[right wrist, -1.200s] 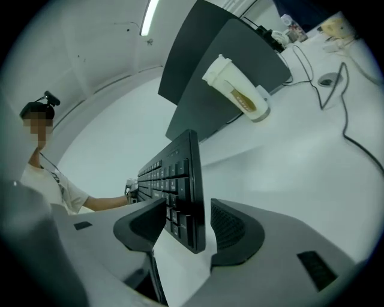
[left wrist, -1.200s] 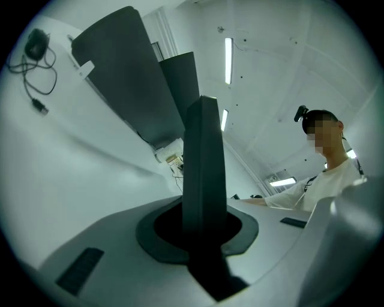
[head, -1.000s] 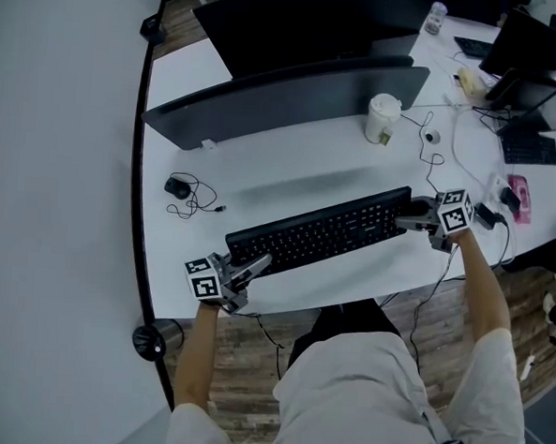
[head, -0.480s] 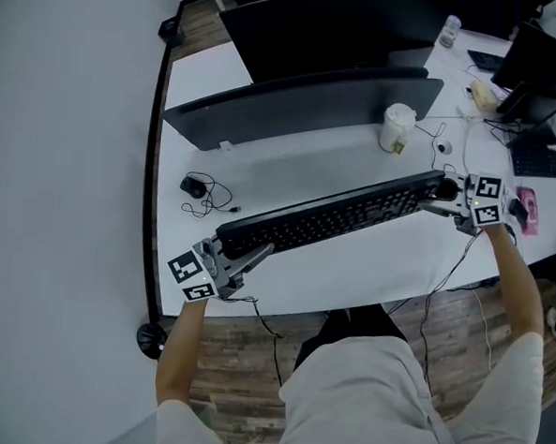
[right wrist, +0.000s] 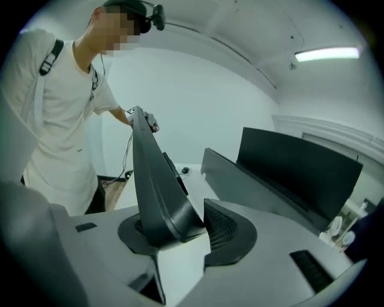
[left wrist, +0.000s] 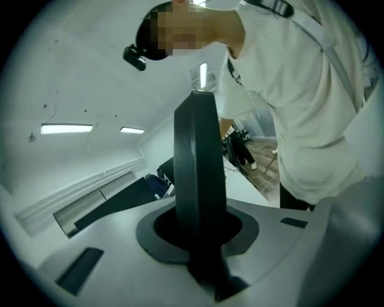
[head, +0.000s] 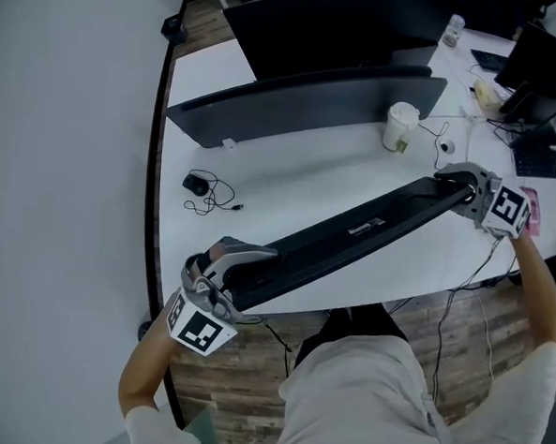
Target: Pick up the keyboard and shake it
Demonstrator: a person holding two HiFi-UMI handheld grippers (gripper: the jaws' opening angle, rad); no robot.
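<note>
While the left gripper and the right gripper, jaws just eased wider, clamp the long black plastic keyboard, keys hidden, a white lidded cup stands behind.

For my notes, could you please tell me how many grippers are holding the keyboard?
2. The left gripper clamps the keyboard at its near end; the right gripper, jaws just opened a little, grips the far end.

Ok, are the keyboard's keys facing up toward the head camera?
No, the keyboard shows its smooth underside with a small label in the head view; no keys are visible.
</note>
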